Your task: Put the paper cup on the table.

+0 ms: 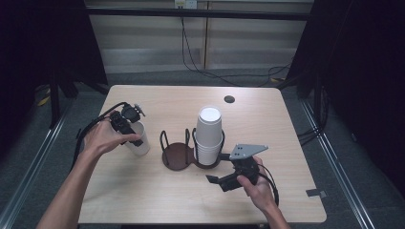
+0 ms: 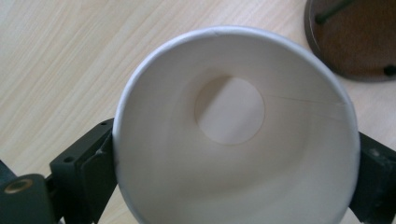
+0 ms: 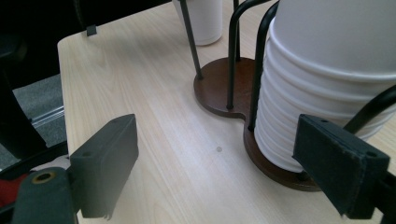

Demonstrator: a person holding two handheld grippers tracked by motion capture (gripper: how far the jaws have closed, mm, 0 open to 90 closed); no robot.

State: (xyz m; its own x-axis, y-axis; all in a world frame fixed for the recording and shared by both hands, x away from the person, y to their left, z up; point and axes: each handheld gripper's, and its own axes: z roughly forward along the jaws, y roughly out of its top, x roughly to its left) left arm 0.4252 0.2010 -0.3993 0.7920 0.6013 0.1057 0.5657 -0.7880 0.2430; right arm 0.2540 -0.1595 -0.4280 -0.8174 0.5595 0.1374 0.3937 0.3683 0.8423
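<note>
Right gripper (image 1: 216,181) fingers apart near the cup stack (image 1: 208,136); left gripper (image 1: 128,130) fingers clamp a cup (image 2: 233,130) on the table (image 1: 157,191).

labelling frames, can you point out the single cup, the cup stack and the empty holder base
single cup (image 2: 233,186), left gripper view, inner wall
cup stack (image 1: 209,136), high view, side of the stack
empty holder base (image 1: 177,156), high view, brown disc

cup (image 2: 233,140) rim cut off below
</note>
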